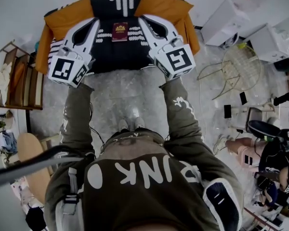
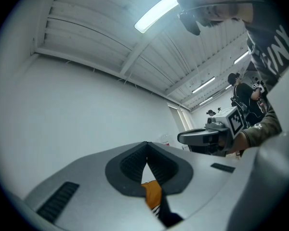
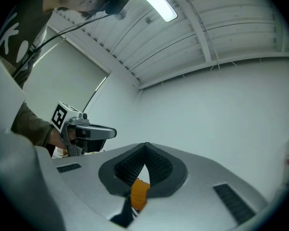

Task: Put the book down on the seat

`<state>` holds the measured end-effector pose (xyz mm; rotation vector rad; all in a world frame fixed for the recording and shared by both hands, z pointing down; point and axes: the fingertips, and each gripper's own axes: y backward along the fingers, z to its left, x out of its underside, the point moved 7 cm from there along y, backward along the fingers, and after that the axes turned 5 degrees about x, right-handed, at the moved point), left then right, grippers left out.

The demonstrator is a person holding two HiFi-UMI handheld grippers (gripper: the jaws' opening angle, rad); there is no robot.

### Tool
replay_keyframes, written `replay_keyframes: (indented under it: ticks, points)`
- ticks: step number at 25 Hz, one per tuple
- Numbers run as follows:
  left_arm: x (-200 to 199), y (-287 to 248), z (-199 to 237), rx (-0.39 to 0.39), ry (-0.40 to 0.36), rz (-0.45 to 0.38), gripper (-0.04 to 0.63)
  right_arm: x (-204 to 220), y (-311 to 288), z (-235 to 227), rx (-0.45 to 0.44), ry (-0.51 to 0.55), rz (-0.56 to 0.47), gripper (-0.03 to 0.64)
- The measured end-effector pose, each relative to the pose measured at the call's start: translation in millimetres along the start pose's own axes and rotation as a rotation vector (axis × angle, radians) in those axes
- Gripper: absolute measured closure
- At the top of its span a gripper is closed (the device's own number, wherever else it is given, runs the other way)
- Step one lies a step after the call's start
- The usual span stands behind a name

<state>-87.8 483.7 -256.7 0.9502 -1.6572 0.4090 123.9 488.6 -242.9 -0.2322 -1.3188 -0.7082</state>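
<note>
The book (image 1: 120,32) is lying flat on the black-and-white patterned seat (image 1: 116,54), and by the look of it the putting-down is already done. The left gripper (image 1: 95,23) is hanging just left of the book and the right gripper (image 1: 142,21) just right of it. Neither appears to be touching it. In the left gripper view the fingers (image 2: 135,163) are pressing together at the tips and gripping nothing. Only a sliver of orange cushion (image 2: 152,194) is showing through the gap behind them. The right gripper (image 3: 145,146) is looking the same, tips meeting and empty. The risk now is sitting in the pull-away. Both tools are crowding the book, so a tip swinging inward could be nudging it askew or skating it across the cloth toward the front edge beyond the book. A tip dragging low could also be catching the loose cover, rucking it under the book and tipping it.
</note>
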Motion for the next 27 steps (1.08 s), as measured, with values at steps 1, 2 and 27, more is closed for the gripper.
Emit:
replay_keyframes:
  ticks: [1,2,27]
  points:
    - [0,1,2,0.002,-0.008,0.0,0.592,-1,-2,1,0.003,-0.001,0.005,0.607]
    - [1,3,4,0.004,-0.013,0.0,0.592,-1,-3,2,0.003,-0.001,0.003,0.607]
    - [9,11,27,-0.019,0.011,0.0,0.592,3,-30,7,-0.01,0.009,-0.002,0.607]
